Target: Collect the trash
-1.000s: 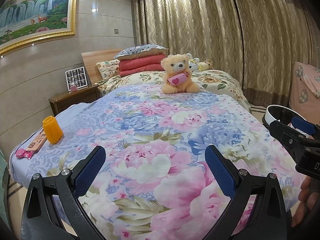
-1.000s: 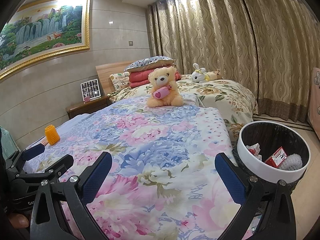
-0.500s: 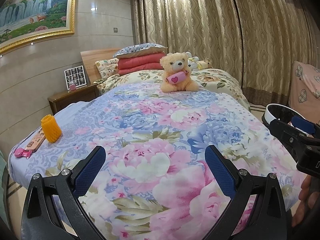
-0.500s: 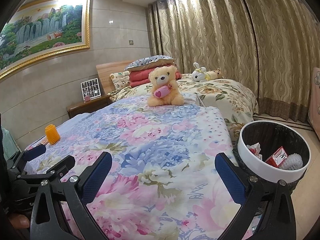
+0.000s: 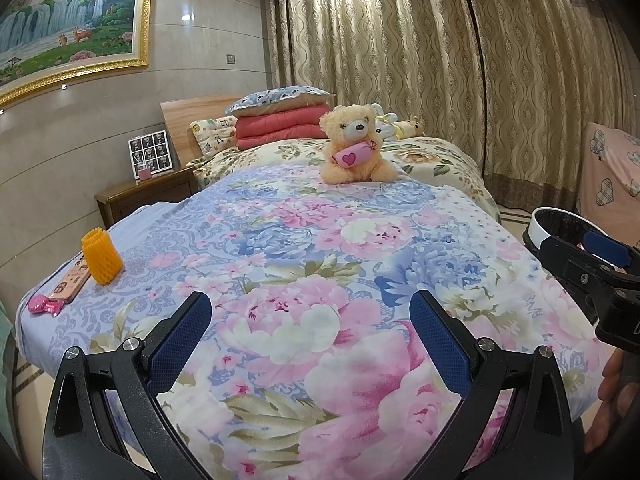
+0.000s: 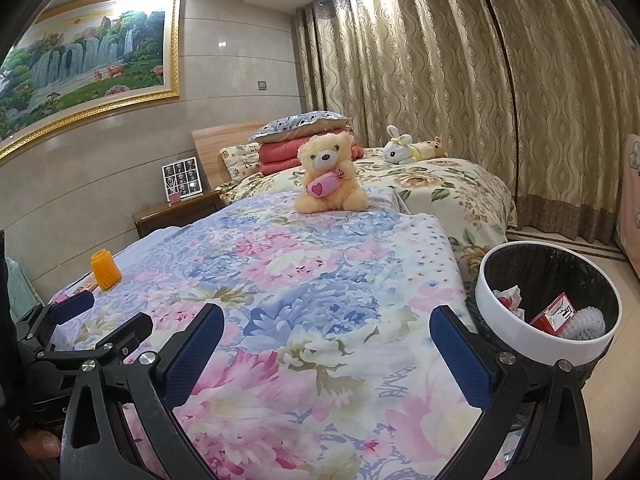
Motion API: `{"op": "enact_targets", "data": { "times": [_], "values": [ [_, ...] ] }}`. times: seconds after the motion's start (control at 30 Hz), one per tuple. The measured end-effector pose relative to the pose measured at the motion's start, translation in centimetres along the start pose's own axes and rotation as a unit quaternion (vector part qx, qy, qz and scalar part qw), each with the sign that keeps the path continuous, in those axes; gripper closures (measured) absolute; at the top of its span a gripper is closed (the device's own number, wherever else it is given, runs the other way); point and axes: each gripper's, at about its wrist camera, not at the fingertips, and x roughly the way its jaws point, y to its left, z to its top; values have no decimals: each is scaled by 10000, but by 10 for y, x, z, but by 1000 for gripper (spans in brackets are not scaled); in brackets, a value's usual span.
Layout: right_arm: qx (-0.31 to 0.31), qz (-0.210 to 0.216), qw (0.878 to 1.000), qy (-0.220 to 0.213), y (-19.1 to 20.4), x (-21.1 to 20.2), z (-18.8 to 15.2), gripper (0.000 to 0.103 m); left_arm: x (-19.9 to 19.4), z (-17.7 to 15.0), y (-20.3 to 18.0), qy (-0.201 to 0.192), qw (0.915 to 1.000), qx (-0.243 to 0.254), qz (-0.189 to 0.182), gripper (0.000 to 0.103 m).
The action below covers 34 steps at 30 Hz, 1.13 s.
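Your floral bedspread (image 5: 304, 264) fills both views, and its busy print could hide small scraps, so you may miss some. The white-rimmed trash bin (image 6: 532, 344) stands on the floor just beside the bed's right edge, already holding crumpled paper and a red box. The orange foam net (image 5: 101, 258) sits upright near the left edge, beside a pink wrapper (image 5: 42, 305); it looks soft, so a hard squeeze could flatten it or knock it off. Your left gripper (image 5: 310, 330) and right gripper (image 6: 326, 346) both hang spread wide and empty, well apart from that net.
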Motion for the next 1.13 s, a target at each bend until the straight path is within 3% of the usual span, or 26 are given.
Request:
{"op": "enact_targets", "data": {
  "times": [0.87, 1.13],
  "values": [
    [4, 20, 10000, 42, 2, -3, 4, 0, 0, 1, -2, 19, 10000, 5, -59, 1],
    [115, -47, 9995, 293, 0, 6, 6, 0, 7, 0, -4, 158, 9996, 26, -226, 1]
  ]
}}
